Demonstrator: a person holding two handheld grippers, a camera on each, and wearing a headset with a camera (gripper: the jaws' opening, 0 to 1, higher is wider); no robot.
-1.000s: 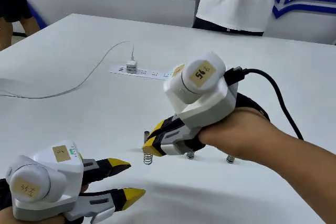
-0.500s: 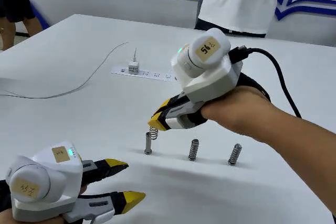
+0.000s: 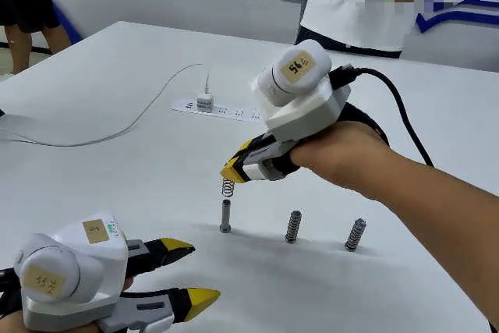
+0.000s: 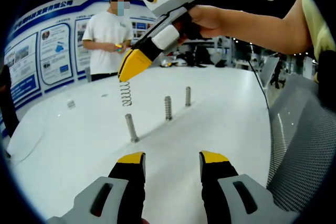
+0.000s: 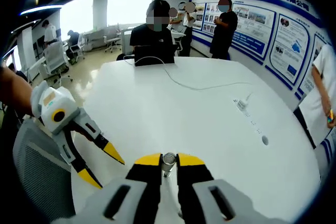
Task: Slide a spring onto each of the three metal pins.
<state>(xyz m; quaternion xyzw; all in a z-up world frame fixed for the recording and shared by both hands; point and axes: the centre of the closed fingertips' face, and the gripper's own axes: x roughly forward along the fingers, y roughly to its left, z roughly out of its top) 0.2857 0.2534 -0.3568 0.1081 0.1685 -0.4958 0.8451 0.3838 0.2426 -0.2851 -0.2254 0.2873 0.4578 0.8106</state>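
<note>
A smooth white table (image 3: 101, 146) carries a flat power strip (image 3: 222, 110) with a thin cable (image 3: 132, 122), well apart from the work. We see the right claw (image 3: 231, 173) closed on a coiled wire spring (image 3: 228, 187), held just above the bare cylindrical pin (image 3: 225, 216). The middle pin (image 3: 293, 226) and end pin (image 3: 355, 234) each wear a spring. The left claw (image 3: 191, 274) sits nearer us, its yellow-tipped jaws apart and holding nothing.

The right claw (image 5: 168, 162) pinches a spring (image 5: 168, 158) (seemingly end-on) above the white table (image 5: 184, 103).
</note>
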